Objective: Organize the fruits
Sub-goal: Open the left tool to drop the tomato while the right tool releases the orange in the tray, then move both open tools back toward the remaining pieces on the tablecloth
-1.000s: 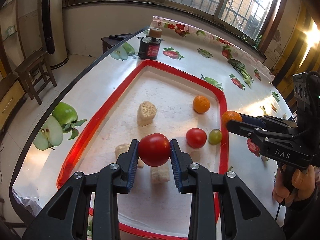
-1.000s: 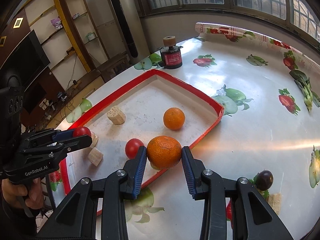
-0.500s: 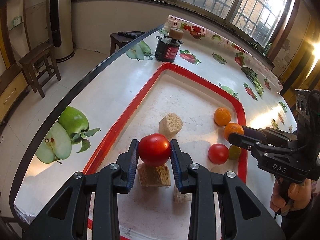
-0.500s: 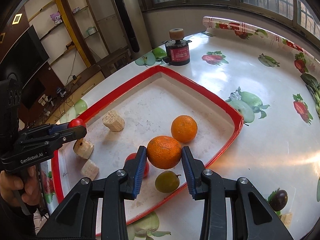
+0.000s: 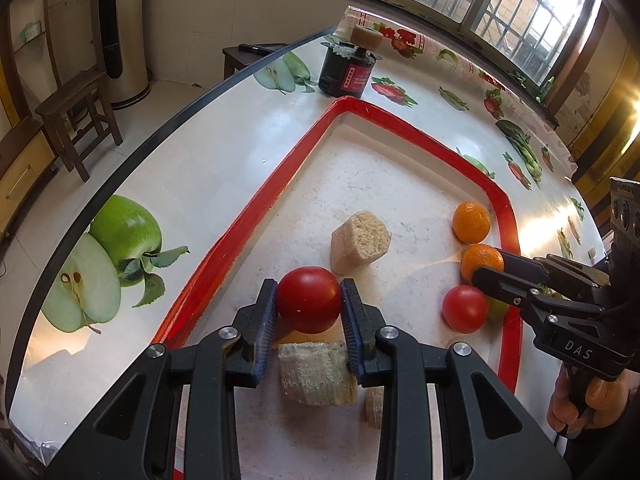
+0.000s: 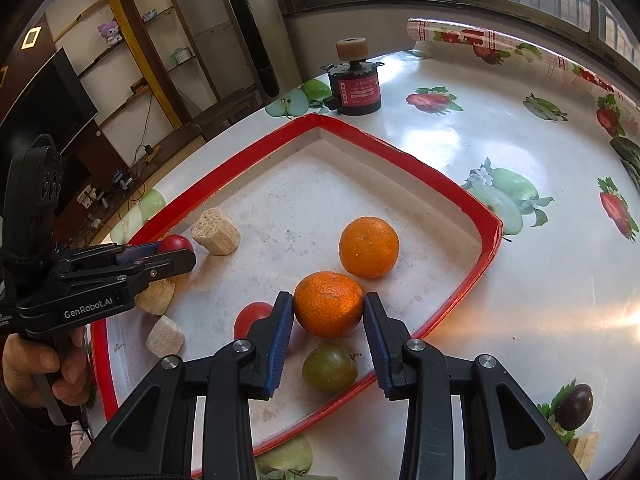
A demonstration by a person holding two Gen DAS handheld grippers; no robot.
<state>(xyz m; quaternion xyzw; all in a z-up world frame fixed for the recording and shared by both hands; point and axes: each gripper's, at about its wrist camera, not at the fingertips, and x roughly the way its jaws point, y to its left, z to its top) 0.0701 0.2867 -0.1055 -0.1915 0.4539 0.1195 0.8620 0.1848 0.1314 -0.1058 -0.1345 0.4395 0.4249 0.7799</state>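
A fruit-printed surface (image 6: 460, 148) spreads out ahead of both tools, carrying a red-rimmed tray (image 6: 404, 156) that serves as the collecting place for the fruit. Beyond the tray's far corner stands a dark motor-like cylinder (image 6: 358, 94), apart from the sorting. The left hand-held gripper (image 5: 308, 300) is clenched on a red tomato (image 5: 309, 298), its blue pads pressing either side, and holds it just over the tray floor, directly above a pale sponge-like block (image 5: 316, 372) and short of a second block (image 5: 360, 240); judging by the low carry, a set-down inside the rim looks close. The right hand-held gripper (image 6: 329, 306) grasps an orange (image 6: 329, 304) in the same way, low over the tray's near right corner. A loose orange (image 6: 369, 246) lies just ahead of it, a second tomato (image 6: 252, 318) just to its left and a green plum (image 6: 330, 367) beneath its jaws, so like fruit appears to be gathering in that corner. A dark plum (image 6: 574, 406) waits outside the tray, well to the right.
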